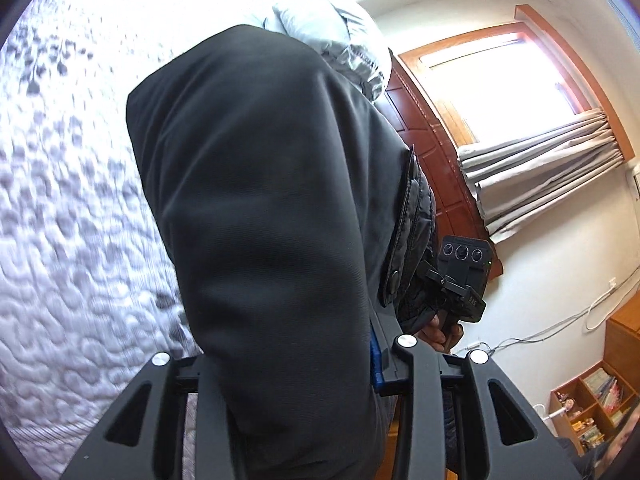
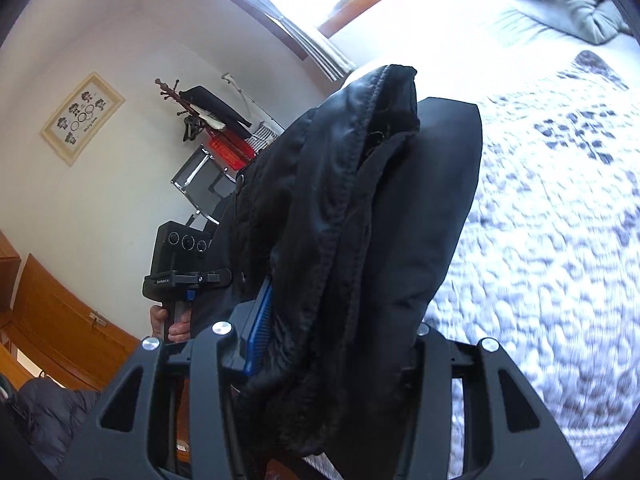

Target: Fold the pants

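Pants (image 1: 264, 208) fill the middle of both views, black and thick, and each claw has a bunch of them pinched tight between its two fingers. From the left claw (image 1: 296, 364) the dark cloth rises up like a smooth, fat hump, and a bit of the blue pad (image 1: 376, 364) on one finger peeks out beside it. From the right claw (image 2: 320, 344) the cloth looks more crumpled, with a stitched hem (image 2: 360, 152) running along a fold, and a blue finger pad (image 2: 260, 320) presses against its left side. The pants are lifted up off the bed (image 1: 72, 184), hanging between the two claws, with the white and grey bumpy bed cover showing behind and below them. Each camera can also see the other claw close by: in the left view the right one's black camera box (image 1: 464, 264) sits just beside the pants with a hand (image 1: 440, 332) gripping its handle, and in the right view the left one's camera box (image 2: 184, 256) sits left of the cloth, held by a hand (image 2: 172, 320) too. A dark puffy sleeve (image 1: 416, 216) shows near the pants in the left view. Farther out there is a grey pillow (image 2: 576, 4) at the top of the bed, a bright window (image 1: 496, 76) with a wood frame and pale curtains (image 1: 536, 176), a framed picture (image 2: 82, 118) on the white wall, a coat rack (image 2: 176, 96) with dark things on it, and a small shelf (image 1: 592, 404) with books in the corner.
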Tool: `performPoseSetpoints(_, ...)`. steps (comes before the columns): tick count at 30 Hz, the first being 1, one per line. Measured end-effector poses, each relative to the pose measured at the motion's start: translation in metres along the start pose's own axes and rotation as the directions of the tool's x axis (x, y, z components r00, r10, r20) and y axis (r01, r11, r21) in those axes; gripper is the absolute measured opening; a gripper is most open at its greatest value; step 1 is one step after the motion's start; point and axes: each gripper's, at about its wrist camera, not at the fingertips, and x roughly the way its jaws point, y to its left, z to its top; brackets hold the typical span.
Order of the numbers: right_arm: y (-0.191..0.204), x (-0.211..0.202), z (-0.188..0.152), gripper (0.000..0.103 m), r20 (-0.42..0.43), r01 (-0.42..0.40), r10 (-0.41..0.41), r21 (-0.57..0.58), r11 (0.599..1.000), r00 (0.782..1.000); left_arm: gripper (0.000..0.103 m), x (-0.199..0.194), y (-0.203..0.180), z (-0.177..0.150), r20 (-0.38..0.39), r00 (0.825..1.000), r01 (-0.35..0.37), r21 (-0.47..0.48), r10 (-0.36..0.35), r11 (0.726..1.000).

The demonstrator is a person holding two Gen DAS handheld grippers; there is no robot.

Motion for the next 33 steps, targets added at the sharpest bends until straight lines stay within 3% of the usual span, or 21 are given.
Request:
performPoseSetpoints(9,-0.016,0.029,0.039,0.044,-0.021,-0.015,0.016,0.043,0.999,1.0,0.037,-0.001,0.018,0.05,0.023,0.999,-0.041,-0.019,0.041,0.999)
performPoseSetpoints(21,-0.074,0.076,0.047,0.044,-0.108,0.029,-0.01,0.169,0.985,0.994,0.039,0.035,0.078,0.095,-0.024,0.994,-0.112,-0.094,0.11,0.989)
performPoseSetpoints(27,-0.104,0.095,0.042,0.044,-0.14,0.053,-0.021,0.232,0.971,0.99,0.041,0.06,0.1,0.106,-0.049,0.987,-0.157,-0.118,0.152,0.981)
performPoseSetpoints(33,-0.121,0.096,0.037,0.046,-0.148,0.045,-0.005,0.268,0.962,0.989,0.044,0.064,0.115,0.102,-0.041,0.99,-0.136,-0.138,0.131,0.981)
